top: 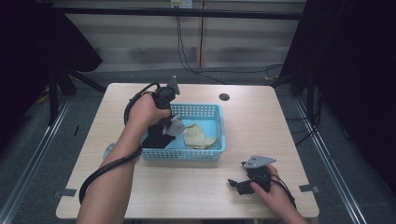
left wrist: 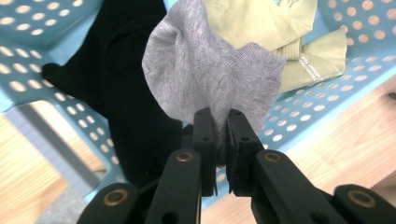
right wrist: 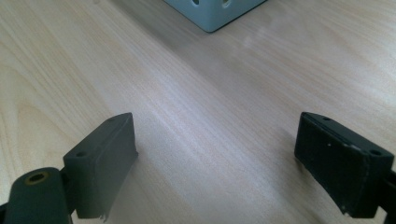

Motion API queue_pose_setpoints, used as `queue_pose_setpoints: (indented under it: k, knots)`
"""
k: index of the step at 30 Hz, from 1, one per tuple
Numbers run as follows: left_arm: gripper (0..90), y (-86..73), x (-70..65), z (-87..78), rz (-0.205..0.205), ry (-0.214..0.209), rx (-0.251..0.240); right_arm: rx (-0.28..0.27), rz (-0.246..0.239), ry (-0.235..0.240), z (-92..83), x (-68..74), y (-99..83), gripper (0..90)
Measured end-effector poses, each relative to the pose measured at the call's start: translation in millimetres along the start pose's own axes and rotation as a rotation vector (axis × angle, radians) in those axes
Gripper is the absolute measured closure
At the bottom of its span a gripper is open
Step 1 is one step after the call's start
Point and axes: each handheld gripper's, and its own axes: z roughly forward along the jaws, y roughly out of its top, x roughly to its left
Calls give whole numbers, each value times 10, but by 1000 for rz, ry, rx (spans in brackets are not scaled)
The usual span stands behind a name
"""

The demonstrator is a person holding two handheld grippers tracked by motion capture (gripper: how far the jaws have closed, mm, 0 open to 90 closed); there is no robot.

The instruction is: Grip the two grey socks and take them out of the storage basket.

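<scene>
Left of centre in the high view, the left claw point(top: 169, 122) hangs over the blue basket point(top: 205, 154) with its jaws clamped on a grey sock point(top: 175, 125). In the left gripper view the pinch takes only the sock's lower edge point(left wrist: 212, 74), the rest bunching loosely above the pads. Risk: so narrow a bite may slip if the cloth drags, dropping the sock back into the basket.

Below and left of the sock lies a black garment point(left wrist: 116, 88), close against it. Risk: the grey fabric may snag it, lifting both or tipping the light basket.

At centre, a folded beige sock point(top: 198, 136) rests on the basket floor, apart from the claw; little hazard there.

The basket sits mid-tabletop point(top: 261, 121), its near wall just under the load. Risk: a low exit path could catch the rim.

At lower right, the right claw point(top: 237, 183) rests on the tabletop, jaws wide and empty point(right wrist: 215, 154), well apart from the basket. Risk: no support is available if the sock falls.
</scene>
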Motion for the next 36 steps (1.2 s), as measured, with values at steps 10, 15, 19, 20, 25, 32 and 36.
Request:
queue_pose_setpoints:
  k: [10,15,19,20,25,32,36]
  knots:
    - [839,-22,72,-268,-2,6,2,1,1,0,-2,0,0,120]
    - [839,-40,109,-376,-13,9,-3,1,1,0,-2,0,0,120]
    - [839,-64,158,-459,-19,14,-2,2,-2,1,-2,-3,-1,120]
    - [838,-73,170,-486,-25,16,-2,2,-2,1,-3,-3,-1,120]
    - [836,-108,208,-577,-31,22,1,5,3,2,-5,1,-1,120]
    - [833,-186,276,-681,-47,29,-9,3,0,2,-3,-1,-1,120]
    - [830,-249,327,-745,-64,31,-23,4,0,2,-3,-1,-1,120]
